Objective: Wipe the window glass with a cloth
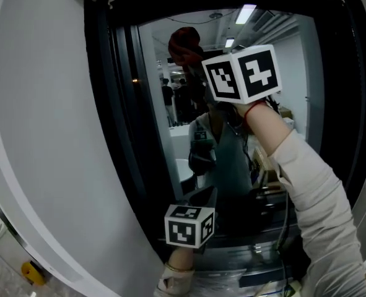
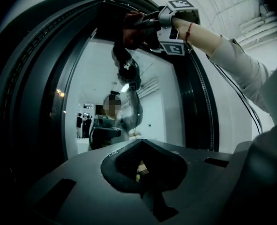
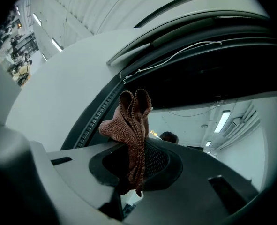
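Note:
A reddish-brown cloth (image 3: 131,130) is pinched between the jaws of my right gripper (image 3: 136,165), its folds sticking up past the tips. The head view has that gripper (image 1: 198,57) raised high, holding the cloth (image 1: 184,43) against the upper part of the window glass (image 1: 152,104). From the left gripper view the right gripper (image 2: 150,27) and cloth (image 2: 131,29) show at the top of the pane (image 2: 152,102). My left gripper (image 1: 198,200) hangs low near the window's bottom edge; its jaws (image 2: 143,172) are shut with nothing in them.
A thick dark frame (image 1: 111,104) with a rubber seal borders the glass, set in a pale grey curved wall (image 1: 40,135). A thin white cable (image 3: 175,55) runs along the top of the frame. The glass mirrors a lit room and the person holding the grippers.

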The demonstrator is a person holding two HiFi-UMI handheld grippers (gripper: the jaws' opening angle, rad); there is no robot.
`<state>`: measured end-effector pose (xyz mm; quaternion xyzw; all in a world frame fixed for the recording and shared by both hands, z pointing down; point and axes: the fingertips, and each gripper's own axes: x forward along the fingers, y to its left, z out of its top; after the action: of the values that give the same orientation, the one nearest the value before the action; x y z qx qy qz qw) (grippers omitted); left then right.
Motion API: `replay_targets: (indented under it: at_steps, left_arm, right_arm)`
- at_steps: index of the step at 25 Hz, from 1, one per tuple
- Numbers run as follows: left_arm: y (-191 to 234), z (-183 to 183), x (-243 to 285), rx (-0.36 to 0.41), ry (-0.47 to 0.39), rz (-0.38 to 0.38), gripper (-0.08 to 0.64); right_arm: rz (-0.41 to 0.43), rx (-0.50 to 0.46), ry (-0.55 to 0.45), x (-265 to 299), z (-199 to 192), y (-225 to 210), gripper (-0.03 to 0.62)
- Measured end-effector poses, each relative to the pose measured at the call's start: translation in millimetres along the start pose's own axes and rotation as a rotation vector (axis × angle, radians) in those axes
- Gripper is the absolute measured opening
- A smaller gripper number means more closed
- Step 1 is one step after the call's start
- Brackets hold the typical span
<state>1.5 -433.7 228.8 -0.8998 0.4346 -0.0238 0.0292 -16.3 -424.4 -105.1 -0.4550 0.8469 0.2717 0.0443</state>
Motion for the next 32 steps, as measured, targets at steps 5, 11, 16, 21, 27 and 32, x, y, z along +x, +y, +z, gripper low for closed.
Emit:
replay_targets:
  at_steps: [5, 11, 16, 21, 27, 32]
  left_arm:
    - [8.8, 1.3, -0.1, -0.001, -0.006, 0.008, 0.005]
    - [12.6, 0.5, 6.2, 0.006, -0.002, 0.000, 0.005]
    - [5.4, 1.6, 14.6, 0.007, -0.006, -0.026, 0.005]
    - [-0.6, 0.9, 20.7, 0.008, -0.006, -0.050, 0.005]
    - [-16.8, -3.6, 33.5, 0.004, -0.003, -0.084, 0.005]
    - [-27.3, -5.6, 43.2, 0.002, 0.002, -0.108, 0.005]
  right_arm:
    - [-0.015, -0.017, 0.030, 21.9, 2.7, -5.9, 0.052]
    - [-0.018, -0.037, 0.045, 25.4, 4.4, -16.3, 0.052]
    - [-0.061, -0.024, 0.054, 7.0, 1.9, -43.7, 0.052]
    - [-0.094, -0.015, 0.068, -11.0, -2.8, -69.9, 0.052]
    - [-0.150, -0.021, 0.096, -45.0, -10.4, -105.8, 0.052]
    - [-0.203, -0.034, 0.117, -69.8, -14.9, -132.6, 0.052]
